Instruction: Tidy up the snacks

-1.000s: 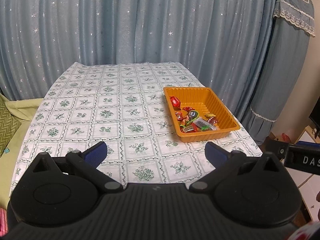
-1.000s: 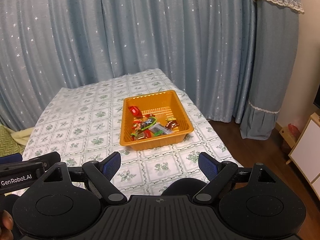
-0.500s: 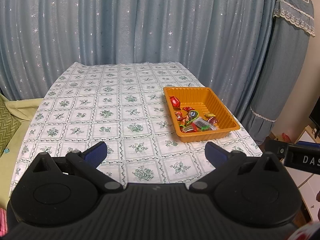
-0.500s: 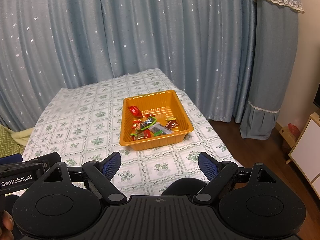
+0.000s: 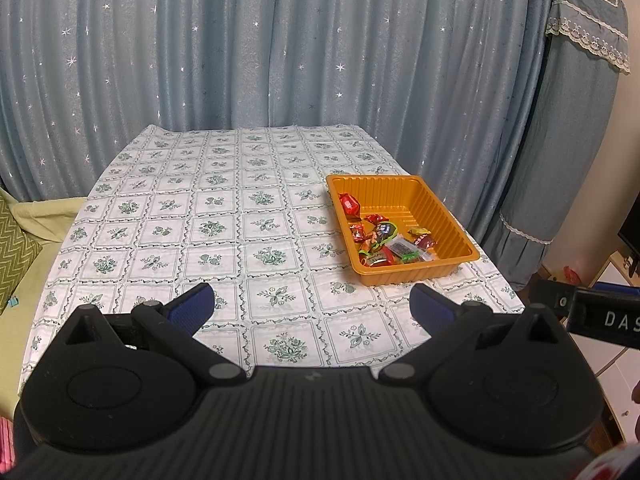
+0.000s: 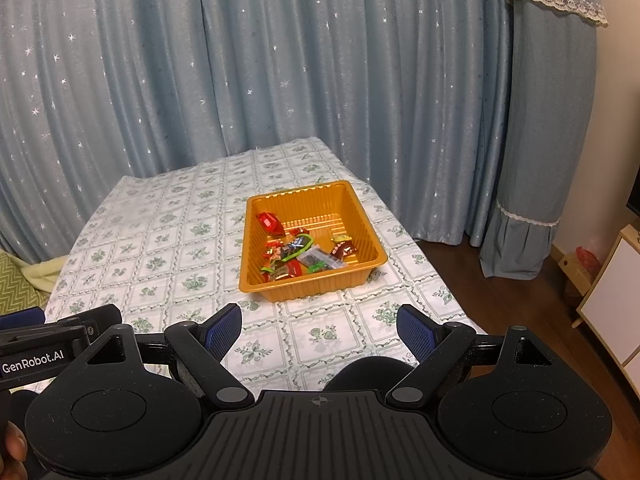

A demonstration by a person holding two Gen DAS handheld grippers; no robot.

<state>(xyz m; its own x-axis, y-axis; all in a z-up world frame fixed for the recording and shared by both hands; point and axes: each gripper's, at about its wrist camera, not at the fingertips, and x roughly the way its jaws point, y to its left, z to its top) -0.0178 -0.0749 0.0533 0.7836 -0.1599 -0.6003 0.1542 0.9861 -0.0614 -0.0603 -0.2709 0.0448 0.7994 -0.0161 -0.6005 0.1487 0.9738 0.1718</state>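
Observation:
An orange plastic tray (image 5: 424, 192) (image 6: 360, 216) sits on the right side of a table with a green-flowered white cloth (image 5: 224, 224) (image 6: 168, 240). Several wrapped snacks (image 5: 380, 240) (image 6: 298, 250) in red, green and brown lie in the tray's near half. My left gripper (image 5: 312, 308) hangs open over the table's near edge, nothing between its blue pads. In the right wrist view my right gripper (image 6: 320, 330) is open too and holds nothing, short of the tray.
Blue star-dotted curtains (image 5: 240, 48) hang behind the table. A covered tall object (image 5: 560, 128) stands at the right. White furniture (image 6: 612, 292) is on the wooden floor (image 6: 480, 280) at the right, a green cushion (image 5: 16, 248) at the left.

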